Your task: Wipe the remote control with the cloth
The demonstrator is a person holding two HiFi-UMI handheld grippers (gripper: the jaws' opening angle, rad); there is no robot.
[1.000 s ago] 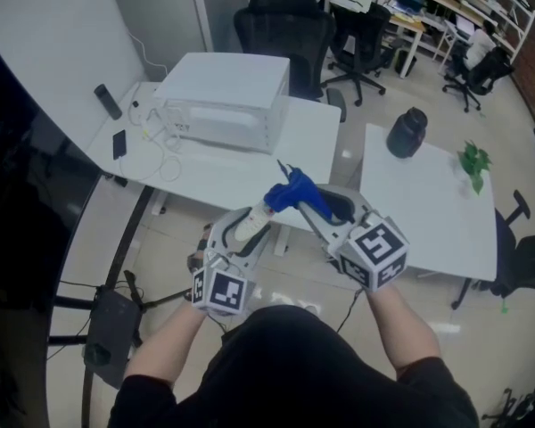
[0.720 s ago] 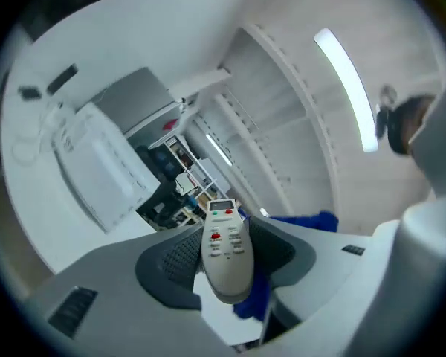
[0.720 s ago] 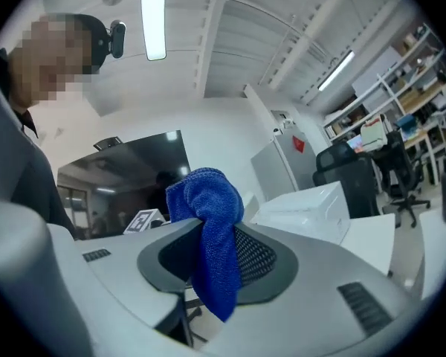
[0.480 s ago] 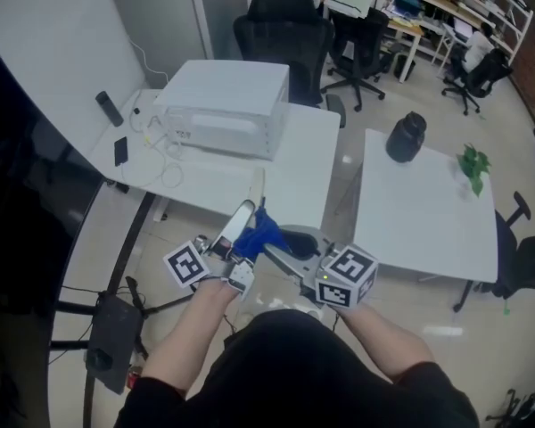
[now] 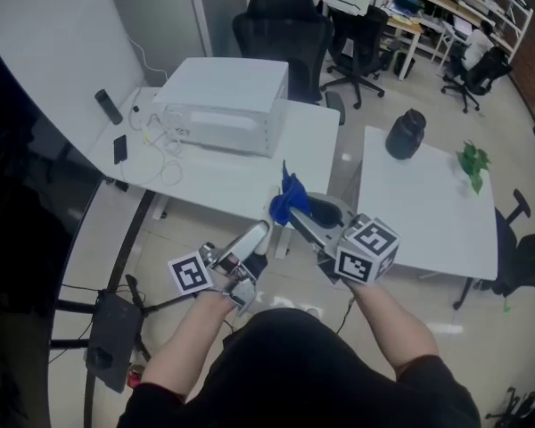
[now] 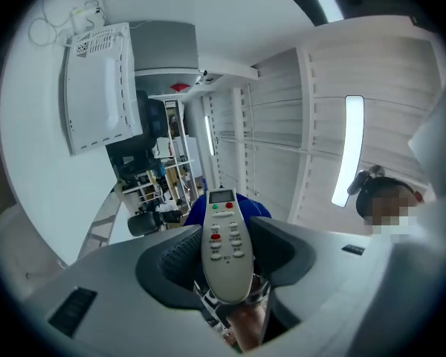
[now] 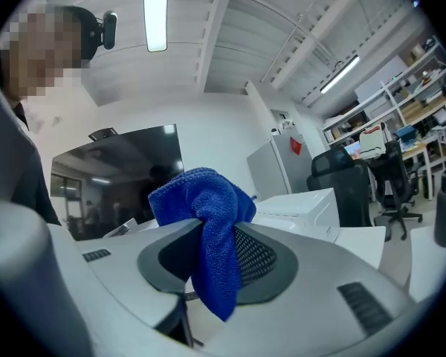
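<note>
Clamping the remote control (image 6: 224, 244) by its lower half at frame centre, the left gripper (image 5: 241, 255) could have let it pivot if the cloth (image 7: 208, 229), pinched in the right gripper (image 5: 296, 218), pressed its free top.

Person is wearing a black top (image 5: 285, 355), short sleeves (image 5: 428, 380), filling 6 o'clock in head view. Left claw (image 5: 248, 250) & right claw (image 5: 296, 216) are showing pale grey shells w/ dark dimpled pads (image 7: 256, 255). Each is carrying a white cube (image 5: 367, 250) w/ black square markers, approx 8 & 4 o'clock.
</note>
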